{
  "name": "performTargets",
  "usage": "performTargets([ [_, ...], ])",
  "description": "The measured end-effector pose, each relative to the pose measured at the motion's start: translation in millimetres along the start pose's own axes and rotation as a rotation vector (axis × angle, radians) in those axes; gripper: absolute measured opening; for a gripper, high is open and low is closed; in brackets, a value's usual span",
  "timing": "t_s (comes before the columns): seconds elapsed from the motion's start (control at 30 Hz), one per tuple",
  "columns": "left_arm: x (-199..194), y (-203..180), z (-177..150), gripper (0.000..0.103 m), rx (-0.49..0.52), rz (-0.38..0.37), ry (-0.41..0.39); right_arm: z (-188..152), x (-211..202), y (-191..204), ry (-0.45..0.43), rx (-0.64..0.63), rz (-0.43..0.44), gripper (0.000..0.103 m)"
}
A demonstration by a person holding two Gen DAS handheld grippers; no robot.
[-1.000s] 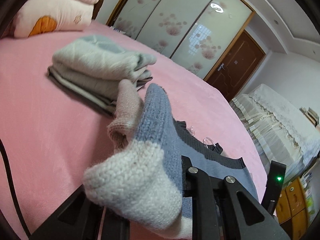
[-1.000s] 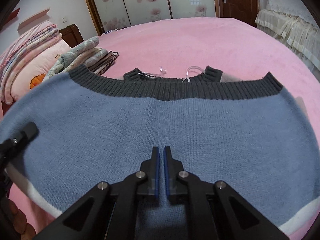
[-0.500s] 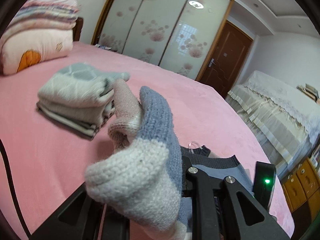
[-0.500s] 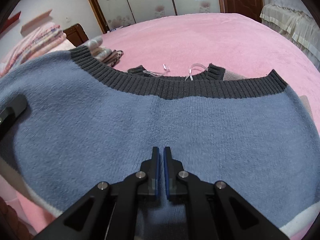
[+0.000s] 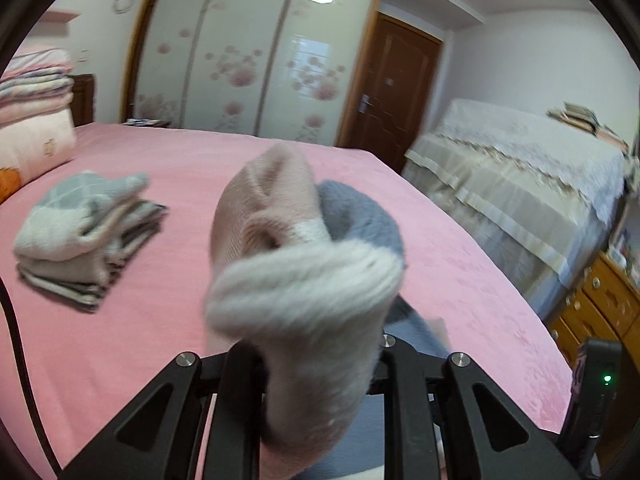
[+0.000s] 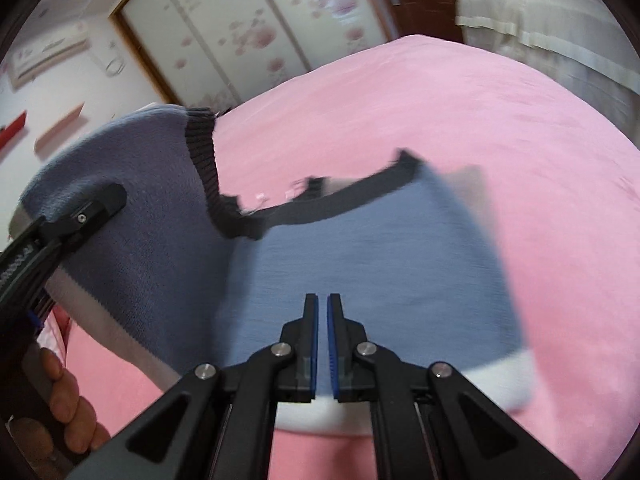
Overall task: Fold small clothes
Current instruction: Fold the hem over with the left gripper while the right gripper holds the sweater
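Observation:
A small blue knit sweater (image 6: 360,264) with a dark ribbed collar and white hem lies on the pink bed (image 6: 440,112). My left gripper (image 5: 316,364) is shut on the sweater's left side, a bunched wad of white, pink and blue knit (image 5: 304,280), and holds it lifted. From the right wrist view the left gripper (image 6: 80,212) shows at the left with the raised blue flap (image 6: 132,184) draped over it. My right gripper (image 6: 322,304) is shut, its blue pads close together over the sweater's lower middle.
A stack of folded grey and cream clothes (image 5: 80,232) sits on the bed's left. Folded quilts (image 5: 32,120) are piled at the far left. A covered second bed (image 5: 520,168) and wooden drawers (image 5: 592,308) stand at the right. Wardrobe doors (image 5: 256,52) are behind.
My left gripper has lifted the sweater's left side higher and swung it rightward, so the flap folds up over the body. The right gripper stays shut over the sweater's lower middle.

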State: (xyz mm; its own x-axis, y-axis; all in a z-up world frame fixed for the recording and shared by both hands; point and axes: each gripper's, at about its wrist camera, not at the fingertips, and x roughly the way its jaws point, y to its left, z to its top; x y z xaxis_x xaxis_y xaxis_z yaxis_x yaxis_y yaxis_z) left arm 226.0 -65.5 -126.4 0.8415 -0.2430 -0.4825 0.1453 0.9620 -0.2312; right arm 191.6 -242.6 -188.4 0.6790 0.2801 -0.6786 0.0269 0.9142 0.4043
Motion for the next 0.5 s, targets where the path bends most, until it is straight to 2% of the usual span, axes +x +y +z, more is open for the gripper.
performTargets([
  [0.3,53.1,-92.0,-57.9,0.016,0.151,-0.064,0.151,-13.4,-19.3,-58.9,0.004,0.081,-0.063,0.004],
  [0.5,57.7,-112.3,-80.8,0.016,0.224,-0.056,0.185,-16.0,-20.1,-69.7,0.012,0.091,-0.051,0.005],
])
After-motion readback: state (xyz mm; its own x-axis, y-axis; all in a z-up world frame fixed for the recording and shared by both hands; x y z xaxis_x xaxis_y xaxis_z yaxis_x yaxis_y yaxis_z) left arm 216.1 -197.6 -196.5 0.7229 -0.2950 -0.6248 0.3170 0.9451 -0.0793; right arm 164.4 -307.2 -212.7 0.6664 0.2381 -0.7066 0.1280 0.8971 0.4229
